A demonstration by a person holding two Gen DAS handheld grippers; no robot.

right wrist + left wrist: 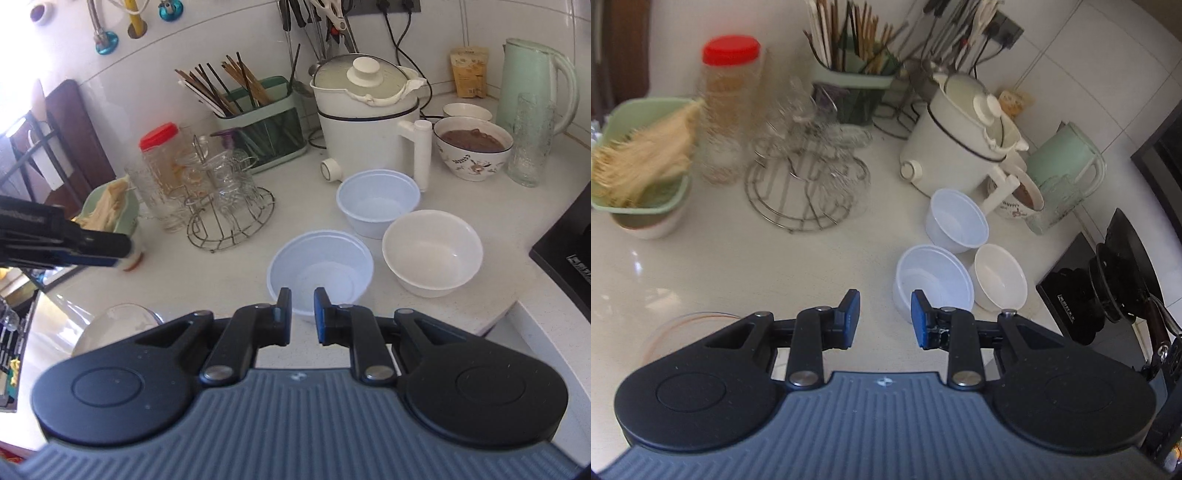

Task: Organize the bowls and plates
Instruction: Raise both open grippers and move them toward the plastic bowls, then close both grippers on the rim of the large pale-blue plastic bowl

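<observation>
While both grippers hover empty (unblurred right view), 3 bowls point(320, 264) sit nr cooker point(364, 122).

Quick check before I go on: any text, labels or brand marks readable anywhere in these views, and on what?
No text reads clearly in either view.
Yellow packet against the wall: printing too small to read.
Black appliance at the counter's right edge: a white label, too blurred to read.
Small emblem on the right gripper housing: a logo only, no letters legible.
</observation>
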